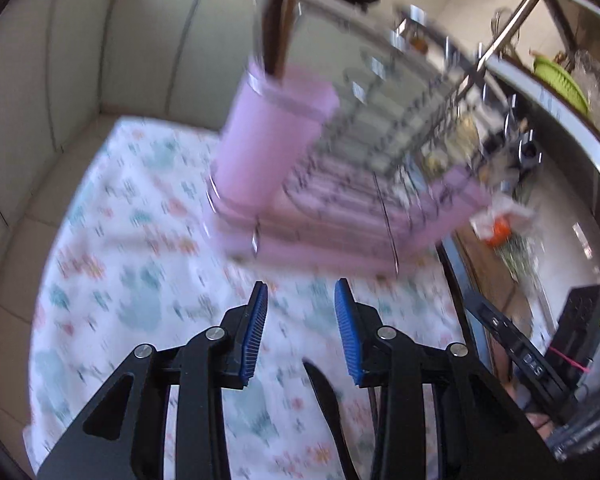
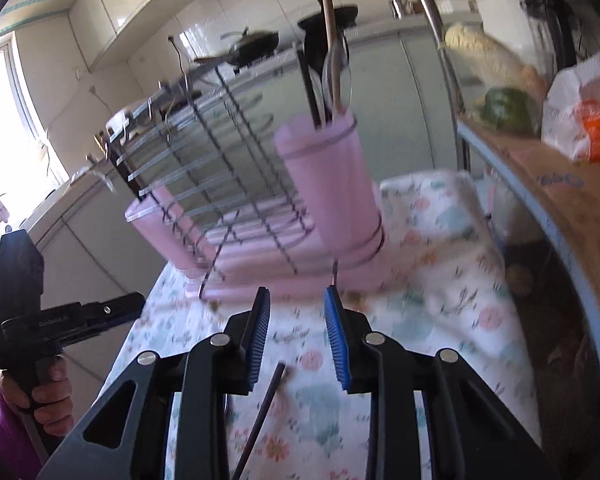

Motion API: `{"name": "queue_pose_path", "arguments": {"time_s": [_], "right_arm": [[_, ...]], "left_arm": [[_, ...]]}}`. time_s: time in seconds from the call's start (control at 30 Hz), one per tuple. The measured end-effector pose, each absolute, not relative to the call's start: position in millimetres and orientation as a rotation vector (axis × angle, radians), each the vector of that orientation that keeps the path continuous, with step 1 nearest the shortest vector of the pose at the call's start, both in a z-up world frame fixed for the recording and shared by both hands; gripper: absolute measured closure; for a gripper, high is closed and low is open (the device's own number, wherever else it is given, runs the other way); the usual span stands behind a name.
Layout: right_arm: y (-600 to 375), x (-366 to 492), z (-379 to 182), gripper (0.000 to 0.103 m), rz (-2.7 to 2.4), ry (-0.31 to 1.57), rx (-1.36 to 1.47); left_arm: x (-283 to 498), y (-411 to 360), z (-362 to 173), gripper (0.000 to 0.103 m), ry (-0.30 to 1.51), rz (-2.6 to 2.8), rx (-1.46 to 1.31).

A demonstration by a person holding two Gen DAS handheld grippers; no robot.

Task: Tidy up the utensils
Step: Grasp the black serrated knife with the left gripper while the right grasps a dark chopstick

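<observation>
A pink utensil cup (image 1: 274, 136) (image 2: 328, 184) stands on the end of a pink dish rack (image 1: 364, 216) (image 2: 236, 248) with a wire frame. Dark and wooden utensil handles (image 1: 280, 16) (image 2: 326, 52) stick up out of the cup. My left gripper (image 1: 302, 312) is open and empty above the floral cloth, short of the rack. A black utensil (image 1: 324, 404) lies on the cloth beneath it. My right gripper (image 2: 296, 320) is open and empty, also short of the rack. A thin dark stick (image 2: 264, 412) lies on the cloth below it.
A floral cloth (image 1: 132, 280) (image 2: 440, 280) covers the table. A metal shelf (image 2: 560, 184) on the right holds a bag and green vegetables. The other hand-held gripper (image 2: 32, 320) shows at left. Tiled wall (image 1: 60, 80) stands behind.
</observation>
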State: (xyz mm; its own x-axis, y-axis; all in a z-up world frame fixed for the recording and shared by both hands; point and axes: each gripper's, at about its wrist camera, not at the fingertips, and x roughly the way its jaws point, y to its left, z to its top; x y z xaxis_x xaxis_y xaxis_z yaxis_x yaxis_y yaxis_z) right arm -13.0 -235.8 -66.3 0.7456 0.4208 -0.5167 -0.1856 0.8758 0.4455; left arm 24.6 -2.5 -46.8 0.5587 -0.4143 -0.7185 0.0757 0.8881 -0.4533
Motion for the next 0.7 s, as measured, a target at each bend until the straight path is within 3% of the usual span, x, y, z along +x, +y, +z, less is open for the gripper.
{"name": "queue_pose_path", "arguments": {"time_s": [0.37, 0.7], "right_arm": [[-232.4, -16.2, -103.2, 0.077, 0.418, 0.851, 0.540], [-239.2, -20.0, -115.2, 0.077, 0.443, 0.901, 0.625]], "left_arm": [[22.5, -67.8, -91.7, 0.068, 1.278, -0.304, -0.247], [34.2, -104.8, -123.3, 0.068, 1.393, -0.215, -0.121]]}}
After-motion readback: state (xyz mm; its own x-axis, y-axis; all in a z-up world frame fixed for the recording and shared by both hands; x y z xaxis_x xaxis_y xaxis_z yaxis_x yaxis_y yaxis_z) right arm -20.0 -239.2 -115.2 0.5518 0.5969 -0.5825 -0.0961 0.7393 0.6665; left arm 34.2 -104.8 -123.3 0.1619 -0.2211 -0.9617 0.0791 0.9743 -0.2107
